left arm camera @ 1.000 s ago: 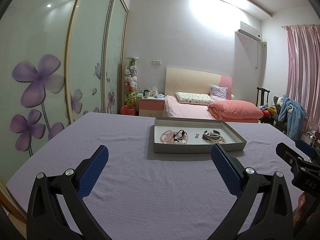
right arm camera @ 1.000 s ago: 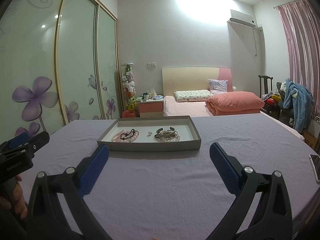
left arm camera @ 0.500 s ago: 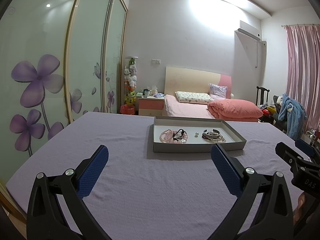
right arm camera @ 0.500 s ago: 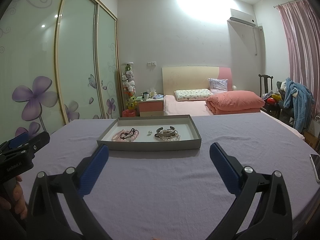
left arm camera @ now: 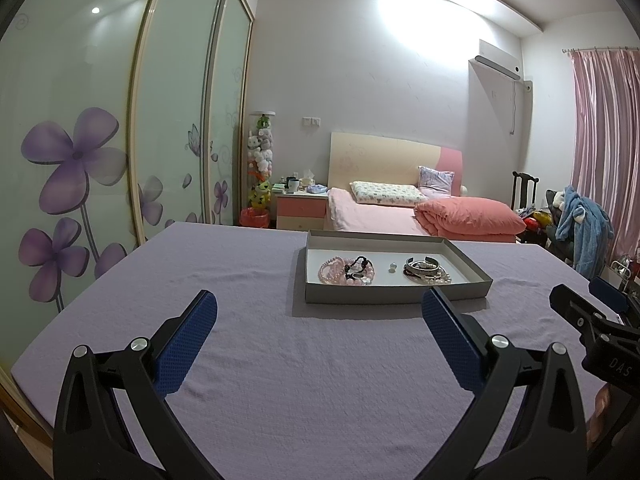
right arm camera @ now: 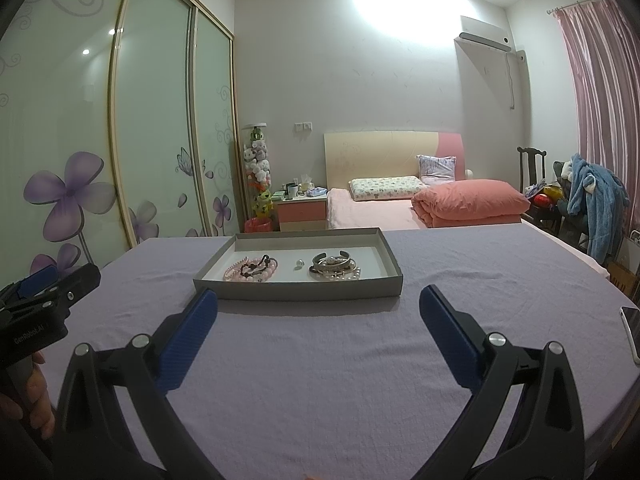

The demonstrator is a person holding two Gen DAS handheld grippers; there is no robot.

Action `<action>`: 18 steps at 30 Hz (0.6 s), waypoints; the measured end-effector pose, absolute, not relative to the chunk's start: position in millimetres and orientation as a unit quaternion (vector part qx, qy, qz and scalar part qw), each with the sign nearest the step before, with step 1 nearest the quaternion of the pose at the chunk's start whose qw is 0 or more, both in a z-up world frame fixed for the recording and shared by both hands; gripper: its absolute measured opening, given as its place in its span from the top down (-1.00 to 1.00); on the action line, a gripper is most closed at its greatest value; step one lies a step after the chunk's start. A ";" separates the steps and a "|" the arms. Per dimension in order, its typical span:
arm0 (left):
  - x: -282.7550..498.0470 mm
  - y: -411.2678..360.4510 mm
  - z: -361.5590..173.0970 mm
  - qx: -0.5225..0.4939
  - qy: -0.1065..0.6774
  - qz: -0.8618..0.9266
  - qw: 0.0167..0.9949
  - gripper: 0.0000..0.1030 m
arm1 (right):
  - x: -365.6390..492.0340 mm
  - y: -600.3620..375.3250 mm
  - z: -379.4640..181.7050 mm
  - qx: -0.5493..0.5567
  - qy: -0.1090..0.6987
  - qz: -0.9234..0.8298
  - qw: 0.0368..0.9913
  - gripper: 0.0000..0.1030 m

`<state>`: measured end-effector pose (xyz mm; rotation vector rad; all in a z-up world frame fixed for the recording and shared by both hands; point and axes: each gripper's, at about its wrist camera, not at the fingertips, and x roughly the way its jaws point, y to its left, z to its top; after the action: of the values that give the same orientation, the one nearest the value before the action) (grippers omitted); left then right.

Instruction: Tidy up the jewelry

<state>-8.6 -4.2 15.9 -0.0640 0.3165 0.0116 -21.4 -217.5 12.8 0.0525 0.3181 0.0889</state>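
Observation:
A shallow grey tray (left arm camera: 396, 294) (right arm camera: 296, 292) rests on the lavender tablecloth (left arm camera: 320, 360) (right arm camera: 320, 360). Inside lie pink bead bracelets with a dark bead strand (left arm camera: 347, 271) (right arm camera: 252, 269), a small ring (left arm camera: 392, 267) (right arm camera: 298, 265), and a pile of silver and pearl bangles (left arm camera: 425, 270) (right arm camera: 334, 266). My left gripper (left arm camera: 320, 312) hovers open well short of the tray, nothing between its blue pads. My right gripper (right arm camera: 318, 308) is likewise open, just before the tray's near wall. Each gripper shows at the edge of the other's view.
A phone (right arm camera: 631, 332) lies near the table's right edge. Behind the table are a pink bed (left arm camera: 420, 212), a nightstand (left arm camera: 300, 210), sliding flower-print wardrobe doors (left arm camera: 80, 160) on the left, and a chair with blue clothing (right arm camera: 592, 200) at right.
Almost nothing differs; the views drift very slightly and the tray sits marginally nearer. Both grippers stay open and empty.

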 end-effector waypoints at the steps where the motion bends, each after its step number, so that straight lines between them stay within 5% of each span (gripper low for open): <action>1: -9.6 -4.7 15.1 -0.032 0.158 0.006 0.987 -0.97 | -21.6 -217.3 11.6 0.026 0.159 0.044 0.986 -0.92; 18: -8.1 -8.6 12.2 -0.027 0.163 0.012 0.986 -0.97 | -20.7 -217.5 7.4 0.027 0.160 0.044 0.986 -0.92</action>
<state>-8.1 -8.6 12.2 -0.0542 0.3265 0.0249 -20.7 -217.5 7.4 0.0547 0.3224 0.0887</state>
